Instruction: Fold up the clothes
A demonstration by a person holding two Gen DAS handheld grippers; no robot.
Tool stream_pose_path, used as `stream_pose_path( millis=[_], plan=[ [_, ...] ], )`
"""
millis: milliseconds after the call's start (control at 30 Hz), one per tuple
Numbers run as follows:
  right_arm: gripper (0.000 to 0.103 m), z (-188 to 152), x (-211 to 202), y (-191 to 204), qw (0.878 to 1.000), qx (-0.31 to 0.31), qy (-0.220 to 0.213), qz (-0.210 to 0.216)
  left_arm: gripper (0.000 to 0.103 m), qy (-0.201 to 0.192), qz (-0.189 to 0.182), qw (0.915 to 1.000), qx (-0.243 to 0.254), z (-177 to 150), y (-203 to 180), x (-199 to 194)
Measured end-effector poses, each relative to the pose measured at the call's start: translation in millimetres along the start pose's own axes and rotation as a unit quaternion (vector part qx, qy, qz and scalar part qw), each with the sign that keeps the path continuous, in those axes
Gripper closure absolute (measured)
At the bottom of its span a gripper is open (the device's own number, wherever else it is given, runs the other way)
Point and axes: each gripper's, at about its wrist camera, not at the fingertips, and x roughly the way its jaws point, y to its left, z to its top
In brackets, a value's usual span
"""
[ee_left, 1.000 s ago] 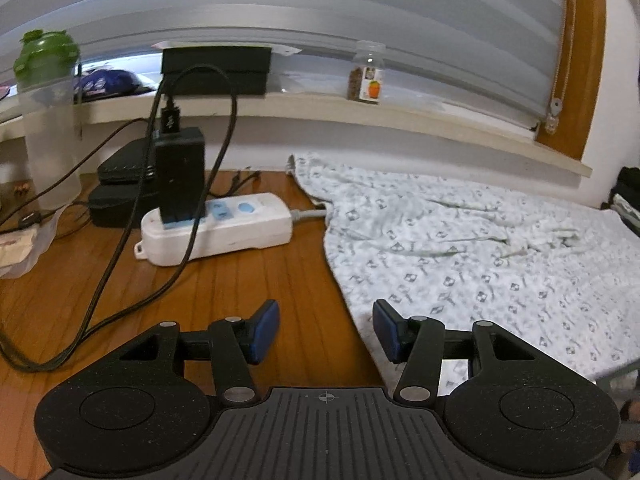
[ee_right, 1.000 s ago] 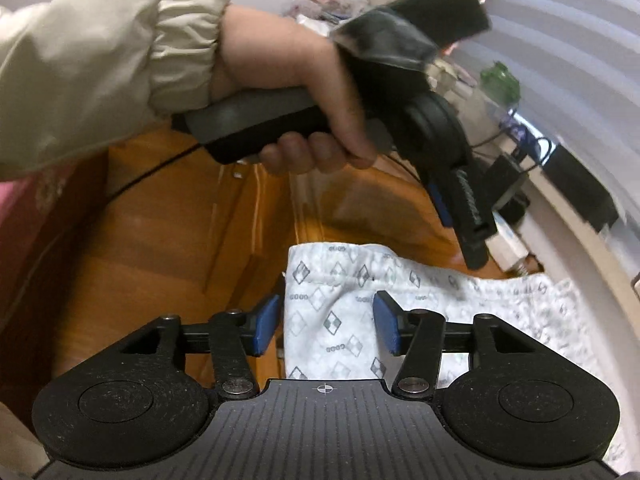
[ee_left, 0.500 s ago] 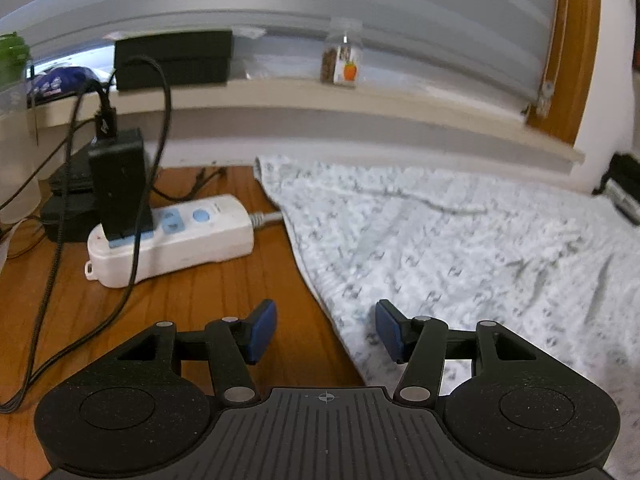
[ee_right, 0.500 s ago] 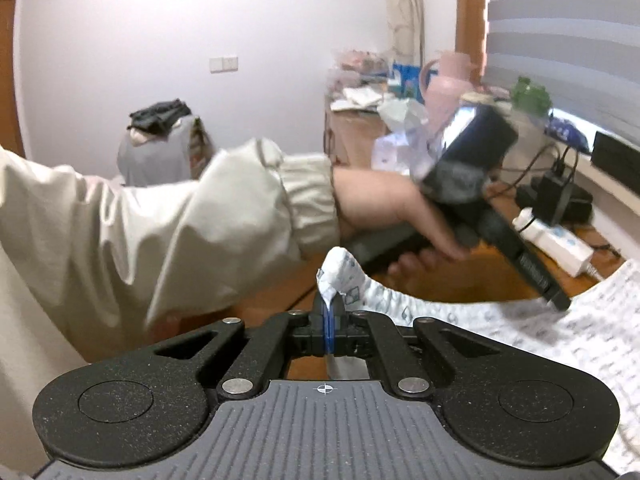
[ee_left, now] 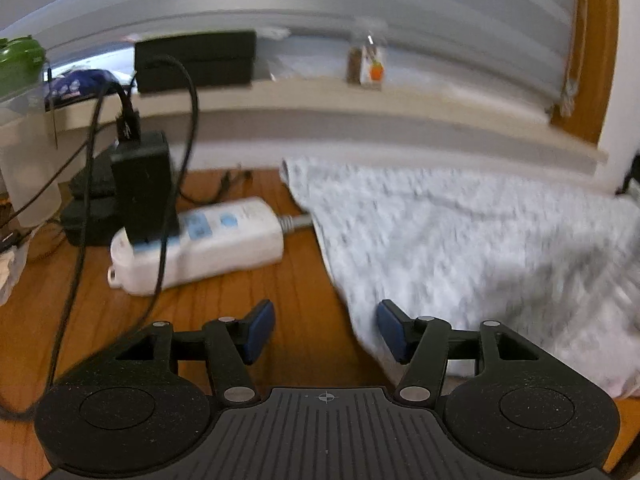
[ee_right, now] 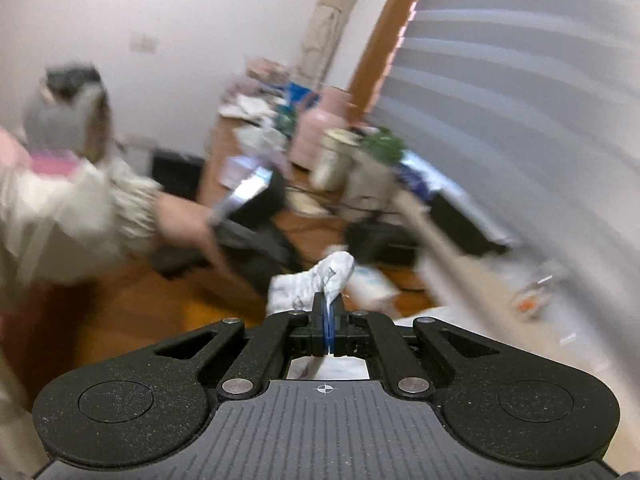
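Only right gripper (ee_right: 327,322) view shows pinched cloth (ee_right: 320,280).

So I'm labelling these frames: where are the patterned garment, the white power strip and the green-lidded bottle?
patterned garment (ee_left: 460,240), left wrist view, middle of the spread cloth.
white power strip (ee_left: 208,246), left wrist view, its top face.
green-lidded bottle (ee_left: 18,58), left wrist view, its lid.

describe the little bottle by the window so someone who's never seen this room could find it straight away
Start at the window blind that fills the back wall and drop to the pale ledge under it. The small clear bottle stands alone there, right of the black box. Its orange label marks it out; the bottle at far left has a green lid.
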Motion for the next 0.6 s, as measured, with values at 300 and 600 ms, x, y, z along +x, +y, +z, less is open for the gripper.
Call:
stream_pose_path(
  millis=[300,600],
  plan=[
    [0.1,1,49,-66,0.976,-0.176,-0.025,-0.124,0.045,0.045,0.02,0.9986,0.016,13,3,33],
    [0.1,-38,190,-96,0.93,-0.3,0.003,-0.212,0.047,0.044,0.057,0.9974,0.0,9,9,18]
  ],
)
